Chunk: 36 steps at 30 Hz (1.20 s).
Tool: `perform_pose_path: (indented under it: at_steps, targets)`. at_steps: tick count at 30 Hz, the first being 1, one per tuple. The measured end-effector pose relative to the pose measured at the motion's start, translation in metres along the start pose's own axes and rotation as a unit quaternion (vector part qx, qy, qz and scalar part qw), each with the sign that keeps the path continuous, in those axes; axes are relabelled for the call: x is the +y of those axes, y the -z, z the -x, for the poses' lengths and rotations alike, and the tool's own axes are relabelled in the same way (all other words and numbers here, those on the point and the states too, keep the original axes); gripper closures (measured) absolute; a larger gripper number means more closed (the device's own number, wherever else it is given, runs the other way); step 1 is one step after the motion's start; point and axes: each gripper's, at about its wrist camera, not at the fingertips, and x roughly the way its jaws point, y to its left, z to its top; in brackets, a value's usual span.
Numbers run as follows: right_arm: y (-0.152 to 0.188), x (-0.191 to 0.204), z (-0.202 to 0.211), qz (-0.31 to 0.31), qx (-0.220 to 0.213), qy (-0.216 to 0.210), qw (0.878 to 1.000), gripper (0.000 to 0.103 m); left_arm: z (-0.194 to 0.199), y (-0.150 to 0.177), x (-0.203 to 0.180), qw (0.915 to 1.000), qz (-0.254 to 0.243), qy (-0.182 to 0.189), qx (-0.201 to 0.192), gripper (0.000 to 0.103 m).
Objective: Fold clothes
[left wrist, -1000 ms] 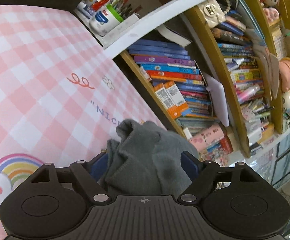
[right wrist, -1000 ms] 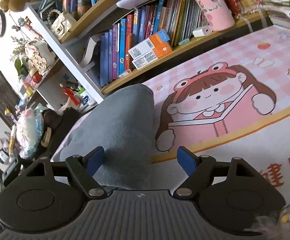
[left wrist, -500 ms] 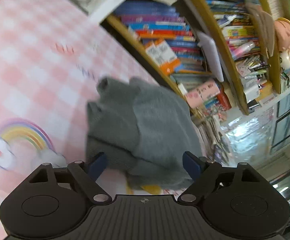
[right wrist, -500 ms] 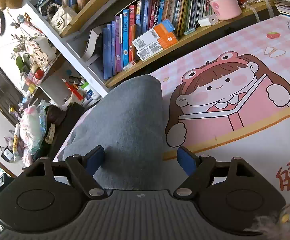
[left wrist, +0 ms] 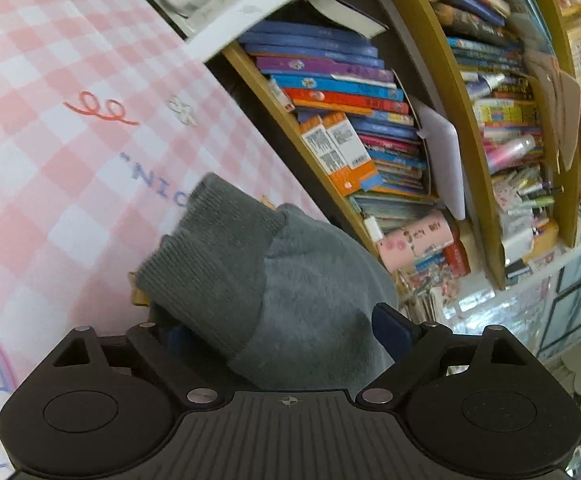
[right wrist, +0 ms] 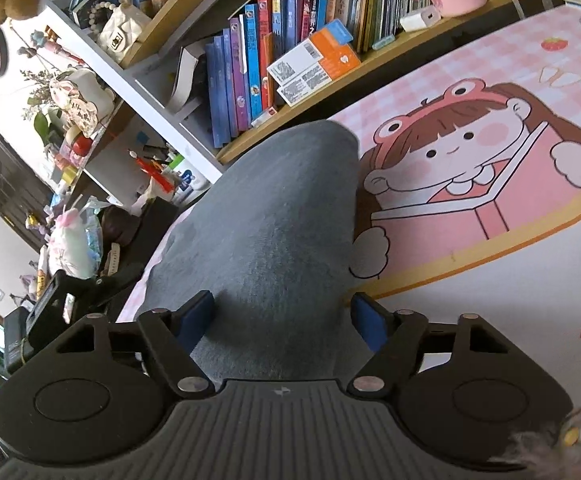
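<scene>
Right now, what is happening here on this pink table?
A person with two handheld grippers is folding a grey sweater on the pink cartoon mat. The left gripper has the ribbed cuff between its open fingers. The right gripper is also open, around the sweater's body. Bookshelves stand behind.

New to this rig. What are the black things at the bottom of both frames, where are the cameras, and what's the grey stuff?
No robot arm here: a person holds a two-finger gripper in each hand, and a fisheye camera on each looks forward along its fingers. The black shape is the gripper body; the blue pads are fingertips. One picture is from the left gripper, one from the right gripper. Both stand open, with a grey sweater between the fingers, not pinched. It lies on a pink checked cartoon table mat. The left view shows its ribbed cuff. Behind stands a bookshelf.
</scene>
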Motion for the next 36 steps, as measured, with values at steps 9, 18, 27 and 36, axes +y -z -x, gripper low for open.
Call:
perform_pose_path:
  at_steps: [9,18,27,36]
  targets:
    - [-0.005,0.001,0.006,0.021,-0.037,0.017,0.999,0.063,0.014,0.016,-0.017,0.9969,-0.071,0.024,-0.023,0.063]
    - [-0.010,-0.012,0.001,-0.016,-0.020,0.018,1.000,0.049,0.007,0.012,-0.005,0.9994,-0.022,0.025,-0.003,0.041]
    - [-0.007,-0.015,0.000,-0.025,-0.017,0.020,0.999,0.043,0.030,0.011,0.008,0.9998,-0.001,0.014,0.011,0.026]
    - [-0.006,-0.014,-0.001,-0.022,-0.014,0.023,0.999,0.040,0.014,0.017,-0.001,0.9981,0.008,0.031,0.052,0.022]
